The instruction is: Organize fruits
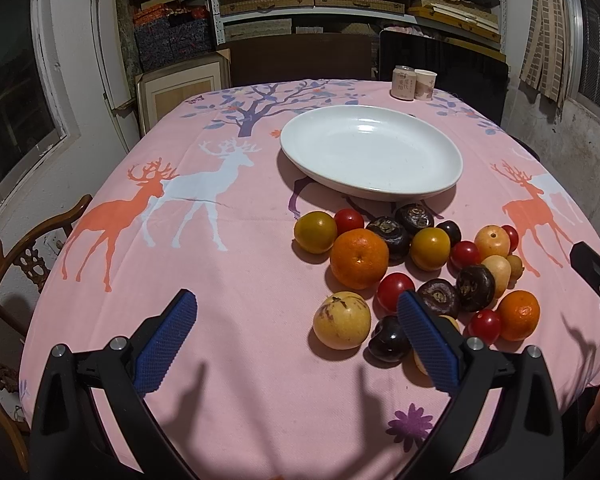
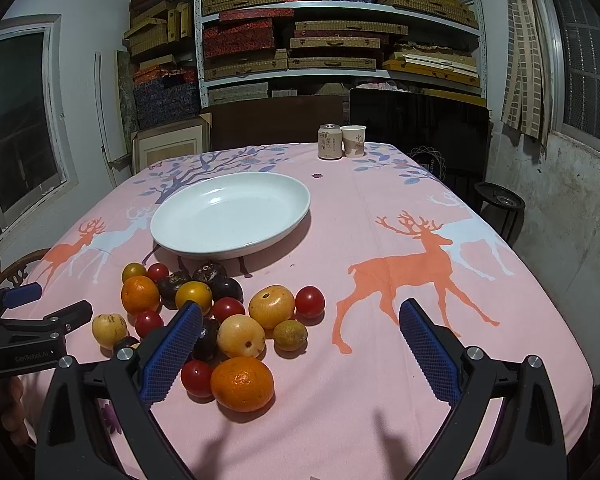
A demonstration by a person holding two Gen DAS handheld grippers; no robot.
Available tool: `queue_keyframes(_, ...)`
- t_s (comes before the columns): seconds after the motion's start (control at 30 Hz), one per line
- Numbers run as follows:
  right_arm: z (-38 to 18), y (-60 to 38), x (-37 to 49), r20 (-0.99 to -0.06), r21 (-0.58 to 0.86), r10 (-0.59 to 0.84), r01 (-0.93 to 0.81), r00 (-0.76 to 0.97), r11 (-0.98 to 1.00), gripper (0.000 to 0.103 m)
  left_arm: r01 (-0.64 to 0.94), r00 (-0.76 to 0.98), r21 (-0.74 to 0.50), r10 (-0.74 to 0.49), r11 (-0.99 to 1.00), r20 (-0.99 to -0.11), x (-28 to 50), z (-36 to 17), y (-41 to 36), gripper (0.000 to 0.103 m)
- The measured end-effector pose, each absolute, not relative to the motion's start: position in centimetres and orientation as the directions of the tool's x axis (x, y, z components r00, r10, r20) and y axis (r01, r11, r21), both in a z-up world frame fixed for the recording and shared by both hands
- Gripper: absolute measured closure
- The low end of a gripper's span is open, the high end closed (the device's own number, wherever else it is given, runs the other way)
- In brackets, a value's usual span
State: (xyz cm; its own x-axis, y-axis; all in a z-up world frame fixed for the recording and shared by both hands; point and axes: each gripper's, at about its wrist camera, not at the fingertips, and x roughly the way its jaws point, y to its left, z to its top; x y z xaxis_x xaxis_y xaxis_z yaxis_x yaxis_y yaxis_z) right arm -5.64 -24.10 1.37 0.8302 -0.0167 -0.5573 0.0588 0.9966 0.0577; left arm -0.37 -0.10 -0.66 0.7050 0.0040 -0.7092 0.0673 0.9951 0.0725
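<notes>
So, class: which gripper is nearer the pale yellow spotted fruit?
Left. The left gripper hovers just beside the pale yellow spotted fruit; the right gripper sits across the pile.

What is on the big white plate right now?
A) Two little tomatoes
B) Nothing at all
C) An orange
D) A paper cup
B. The white plate is bare inside in both views; all the fruit, like the near orange, lies in a pile on the pink tablecloth in front of it, and the paper cup stands at the far edge beside a can.
</notes>
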Motion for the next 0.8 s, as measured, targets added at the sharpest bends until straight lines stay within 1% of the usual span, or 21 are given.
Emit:
queue_keyframes(0.4, 1.4, -23.9, -5.5, -0.56, 0.045, -0.013, 0.046, 0.828, 0.998, 0.004, 0.067, 0.702, 0.074, 0.006, 0.995, -0.712, -0.4, -0.8, 0.0, 0.004)
queue_keyframes(0.53, 1.4, -24.0, -5.5, -0.567, 0.019, -0.014, 0.03, 0.823, 0.999, 0.004, 0.078, 0.693, 0.1, 0.018, 0.992, -0.721, -0.3, -1.4, 0.6, 0.004)
queue_keyframes(0.67, 0.9, -24.6, -5.9, -0.573, -0.003, -0.032, 0.037, 0.819, 0.999, 0.004, 0.109, 0.668, 0.076, -0.016, 0.991, -0.744, -0.3, -2.5, 1.8, 0.004)
queue_keyframes(0.8, 0.3, -24.9, -5.6, -0.596, 0.032, 0.005, 0.018, 0.803, 0.999, 0.004, 0.169, 0.652, 0.035, -0.085, 0.985, -0.754, -0.2, -3.3, 1.3, 0.004)
